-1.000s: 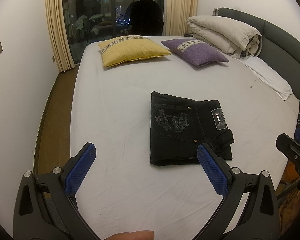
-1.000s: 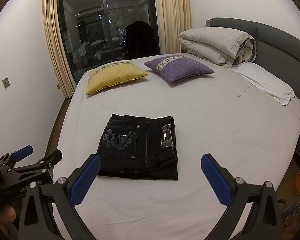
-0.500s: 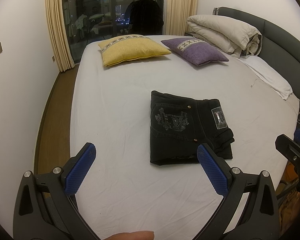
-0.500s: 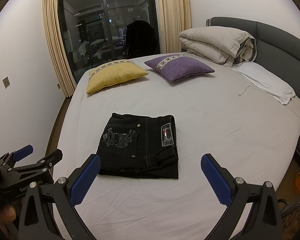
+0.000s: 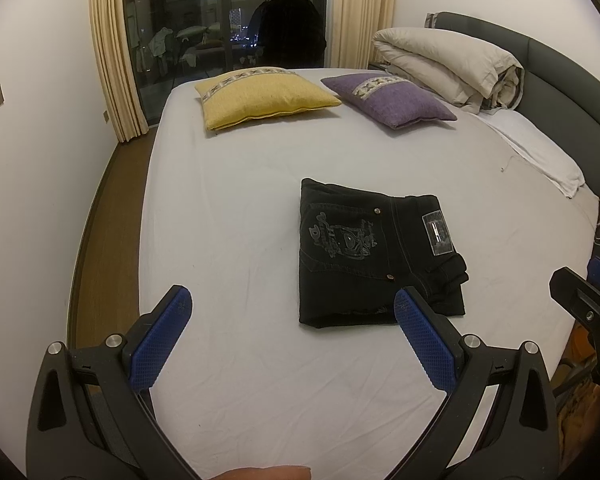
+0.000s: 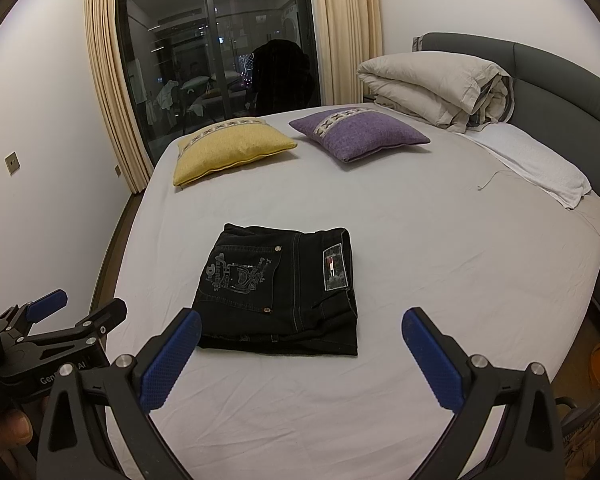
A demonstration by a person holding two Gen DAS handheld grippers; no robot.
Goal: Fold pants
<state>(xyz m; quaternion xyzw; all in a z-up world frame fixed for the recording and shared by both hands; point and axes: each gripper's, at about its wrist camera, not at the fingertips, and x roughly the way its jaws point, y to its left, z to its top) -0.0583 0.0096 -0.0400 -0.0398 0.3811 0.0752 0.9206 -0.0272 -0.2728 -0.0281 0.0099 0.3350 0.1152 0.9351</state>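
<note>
Your left gripper (image 5: 292, 308) w/ blue textured pads is spread wide, nothing between the fingers; it hangs above the white sheet of the bed (image 5: 236, 216), on the near side of the folded black denim pants (image 5: 364, 256). Its right pad (image 5: 424, 344) overlaps the pants' near edge in the left wrist view, but whether it touches them can't be told.

Your right gripper (image 6: 300, 348) is likewise spread wide and holds nothing. It also sits on the near side of the pants (image 6: 276, 292), one pad on each side of the bundle in its own view.

The pants lie as a compact rectangular stack, roughly mid-bed, back pocket w/ pale embroidered crest facing up and a small leather-look waistband patch (image 6: 334, 266) toward the headboard side. Some leg fabric sticks out at the near corner on that side.

Beyond the pants, toward the window: a yellow square cushion (image 5: 260, 96) and a purple square cushion (image 5: 392, 100), side by side, well apart from the pants. A rolled beige duvet (image 5: 448, 64) sits against the grey padded headboard (image 5: 572, 80), w/ a flat white pillow (image 5: 540, 148) just beside it.
</note>
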